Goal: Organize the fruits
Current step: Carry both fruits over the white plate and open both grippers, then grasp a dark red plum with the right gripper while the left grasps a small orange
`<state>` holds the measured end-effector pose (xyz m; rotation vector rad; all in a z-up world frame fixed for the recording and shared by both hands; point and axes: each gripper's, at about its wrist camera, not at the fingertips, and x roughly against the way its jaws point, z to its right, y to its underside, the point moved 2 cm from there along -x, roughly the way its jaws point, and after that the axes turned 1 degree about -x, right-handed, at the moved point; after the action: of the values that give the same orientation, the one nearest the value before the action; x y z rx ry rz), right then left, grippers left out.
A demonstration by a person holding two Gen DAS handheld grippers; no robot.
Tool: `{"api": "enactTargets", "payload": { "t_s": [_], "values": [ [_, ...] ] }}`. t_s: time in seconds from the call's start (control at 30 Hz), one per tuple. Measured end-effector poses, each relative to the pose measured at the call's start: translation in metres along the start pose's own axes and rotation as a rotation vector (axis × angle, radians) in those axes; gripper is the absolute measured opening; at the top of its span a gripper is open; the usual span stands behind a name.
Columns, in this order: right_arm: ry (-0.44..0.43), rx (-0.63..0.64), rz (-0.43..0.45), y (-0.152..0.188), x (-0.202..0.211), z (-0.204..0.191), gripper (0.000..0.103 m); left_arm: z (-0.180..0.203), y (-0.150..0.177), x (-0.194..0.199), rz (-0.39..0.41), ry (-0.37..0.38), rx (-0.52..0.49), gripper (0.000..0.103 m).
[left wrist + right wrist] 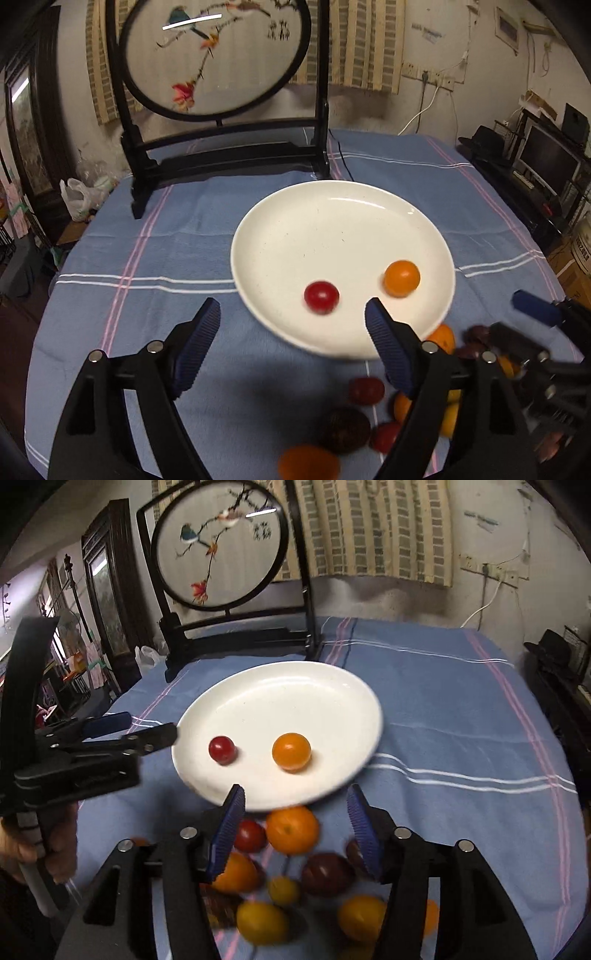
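Note:
A white plate (332, 218) sits on the blue tablecloth and holds a red cherry tomato (321, 296) and an orange tomato (402, 278). They also show in the right wrist view: the plate (288, 694), the red tomato (222, 750), the orange tomato (291, 751). My left gripper (293, 314) is open and empty over the plate's near-left rim. My right gripper (295, 805) is open and empty above a pile of loose fruit (291, 830) in front of the plate. The pile also shows in the left wrist view (365, 391).
A black-framed embroidered screen (218, 55) stands at the table's back left. The blue cloth (147, 258) covers the table. A black cable (341, 155) runs behind the plate. The left gripper shows in the right wrist view (140, 727).

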<state>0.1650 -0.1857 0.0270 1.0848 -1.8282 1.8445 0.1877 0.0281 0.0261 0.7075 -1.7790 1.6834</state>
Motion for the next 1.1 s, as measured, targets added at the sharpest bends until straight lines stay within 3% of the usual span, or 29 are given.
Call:
{"api": "enactTargets", "payload": {
  "t_s": [0.23, 0.6, 0.73, 0.8, 1.1],
  "values": [
    [0.066, -0.003, -0.018, 0.064, 0.051, 0.031, 0.061, 0.006, 0.061, 0.041, 0.020, -0.020, -0.030, 0.089],
    [0.064, -0.101, -0.138, 0.136, 0.047, 0.048, 0.061, 0.008, 0.133, 0.042, -0.086, 0.013, 0.008, 0.091],
    [0.071, -0.087, -0.178, 0.145, 0.037, 0.046, 0.062, 0.004, 0.139, 0.036, -0.106, 0.020, 0.016, 0.091],
    [0.067, -0.066, -0.189, 0.142, 0.034, 0.042, 0.069, 0.004, 0.140, 0.033, -0.116, 0.018, 0.022, 0.091],
    [0.149, -0.015, -0.212, 0.122, 0.015, 0.051, 0.068, 0.006, 0.141, 0.025, -0.134, 0.033, 0.017, 0.091]
  ]
}}
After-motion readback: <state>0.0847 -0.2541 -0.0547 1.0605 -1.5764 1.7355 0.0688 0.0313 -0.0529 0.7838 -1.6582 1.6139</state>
